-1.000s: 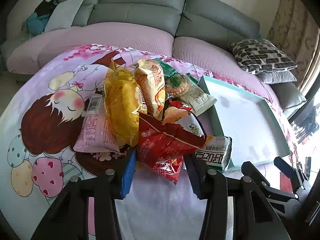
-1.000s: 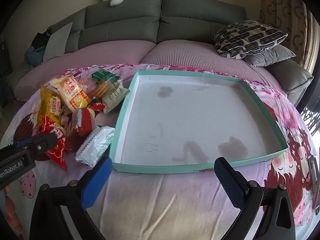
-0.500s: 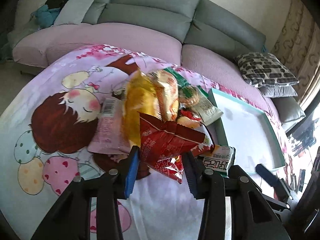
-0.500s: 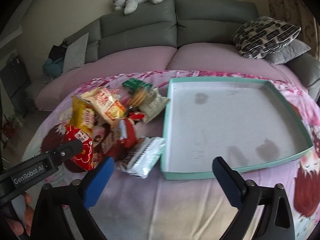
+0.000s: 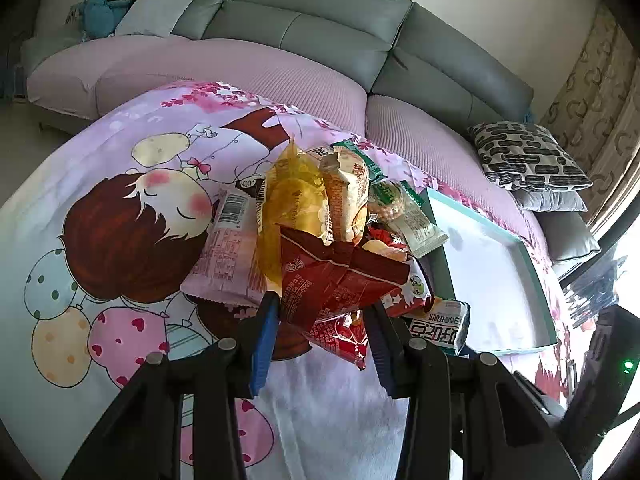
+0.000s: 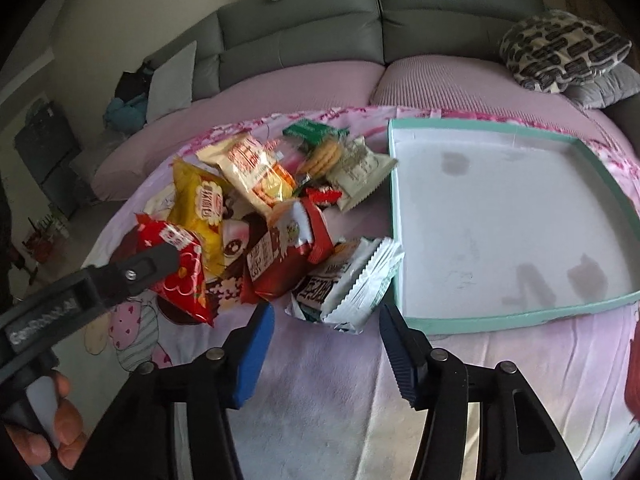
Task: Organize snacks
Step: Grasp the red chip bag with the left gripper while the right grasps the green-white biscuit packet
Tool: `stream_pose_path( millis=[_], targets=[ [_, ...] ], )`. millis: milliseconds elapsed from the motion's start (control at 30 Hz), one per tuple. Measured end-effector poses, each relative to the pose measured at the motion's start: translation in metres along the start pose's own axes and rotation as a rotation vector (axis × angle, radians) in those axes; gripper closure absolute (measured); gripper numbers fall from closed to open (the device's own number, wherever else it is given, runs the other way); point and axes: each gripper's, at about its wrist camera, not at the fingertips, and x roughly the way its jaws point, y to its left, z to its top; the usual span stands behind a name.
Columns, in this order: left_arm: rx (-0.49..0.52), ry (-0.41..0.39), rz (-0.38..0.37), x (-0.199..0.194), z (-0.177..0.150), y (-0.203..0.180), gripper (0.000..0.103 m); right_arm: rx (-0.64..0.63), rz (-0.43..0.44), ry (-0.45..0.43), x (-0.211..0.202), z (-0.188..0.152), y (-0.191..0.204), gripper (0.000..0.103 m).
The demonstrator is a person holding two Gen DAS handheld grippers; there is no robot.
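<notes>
A: Left gripper (image 5: 322,322)?
B: Narrow, pads clamped on red snack bag (image 5: 340,280), pile's seven-o'clock edge.
A: Right gripper (image 6: 326,334)?
B: Jaws closing, holding nothing; white wrapper (image 6: 356,280) just ahead. Teal tray (image 6: 416,322) at three o'clock.

The red snack packet (image 5: 336,280) is crinkled glossy foil-like plastic, creased where the left gripper (image 5: 322,336) holds it. The yellow packet (image 5: 292,216) is translucent shiny film; the white packet (image 6: 360,280) has a matt, pearly wrap with a serrated edge. Both grippers are matt black plastic with blue ribbed pads (image 6: 256,356) and small bright metal pins. The tray (image 6: 600,308) looks like cardboard — teal paper rim, dull stained white floor. The printed blanket (image 5: 120,200) is soft matt cloth, slightly fuzzy near the cameras. The sofa back (image 5: 320,28) is smooth grey leather-like upholstery — its seat cover (image 5: 240,68) a ribbed pink fabric.
</notes>
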Motion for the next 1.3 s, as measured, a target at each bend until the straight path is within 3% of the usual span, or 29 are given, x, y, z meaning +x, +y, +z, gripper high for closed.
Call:
stream_pose_path(
  millis=[233, 300, 500, 900, 1300],
  targets=[
    [-0.011, 0.004, -0.019, 0.001, 0.0, 0.003, 0.059, 0.061, 0.023, -0.008, 0.007, 0.005, -0.003, 0.051],
    [-0.012, 0.004, -0.02, 0.001, 0.0, 0.004, 0.059, 0.084, 0.021, -0.012, 0.007, 0.006, -0.005, 0.06],
    [-0.011, 0.004, -0.02, 0.0, -0.001, 0.004, 0.059, 0.153, 0.031, -0.007, 0.011, 0.006, -0.014, 0.068],
    [0.0, -0.024, -0.004, -0.008, -0.001, 0.001, 0.061, 0.14, 0.046, -0.073, -0.009, 0.01, -0.011, 0.072],
    [0.012, -0.014, -0.003, -0.006, -0.001, -0.001, 0.062, 0.151, 0.037, -0.021, 0.004, 0.007, -0.014, 0.071]
  ],
)
